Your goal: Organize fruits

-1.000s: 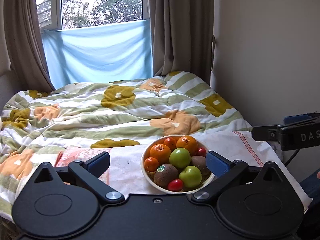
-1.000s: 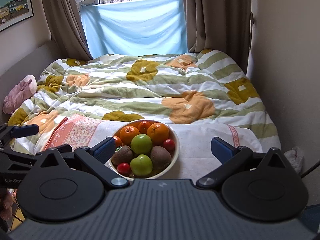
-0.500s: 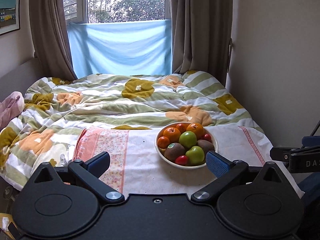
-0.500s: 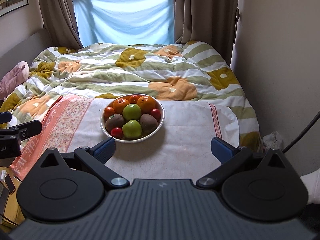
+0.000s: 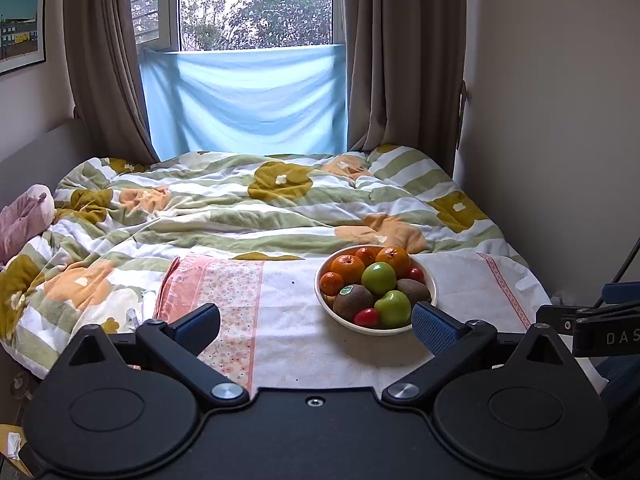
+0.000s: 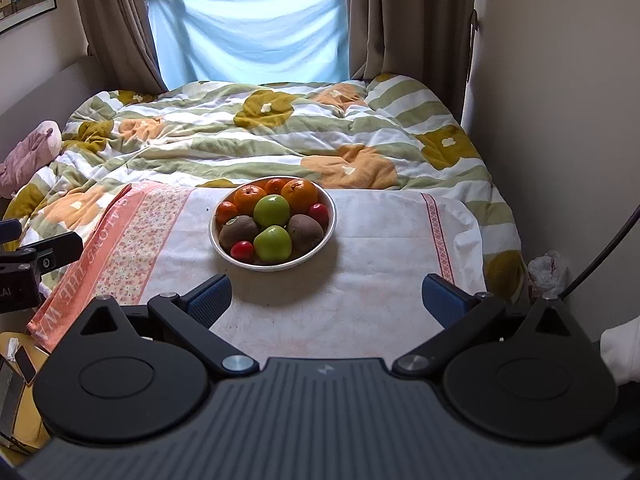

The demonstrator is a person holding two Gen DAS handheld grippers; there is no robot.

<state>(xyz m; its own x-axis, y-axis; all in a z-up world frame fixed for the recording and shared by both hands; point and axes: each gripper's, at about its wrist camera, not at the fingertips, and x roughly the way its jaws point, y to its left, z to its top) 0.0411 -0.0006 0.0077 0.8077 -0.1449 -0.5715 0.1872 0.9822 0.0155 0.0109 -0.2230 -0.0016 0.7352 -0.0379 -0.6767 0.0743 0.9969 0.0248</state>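
Both my claws hang wide apart and empty, left claw (image 5: 316, 326) and right claw (image 6: 326, 296), well short of the bowl (image 6: 326, 240). The bowl sits on a towel (image 6: 360, 300) on the bed (image 6: 280, 136), piled with fruit. Risks: soft bedding lets the bowl tip if I press down; a green apple (image 6: 272, 210) on top could roll off; a kiwi (image 6: 305, 232) may bruise.

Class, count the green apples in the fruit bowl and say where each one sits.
2. One green apple sits in the middle of the bowl; the other lies at the near edge, between the two kiwis. More may be hidden beneath the pile.
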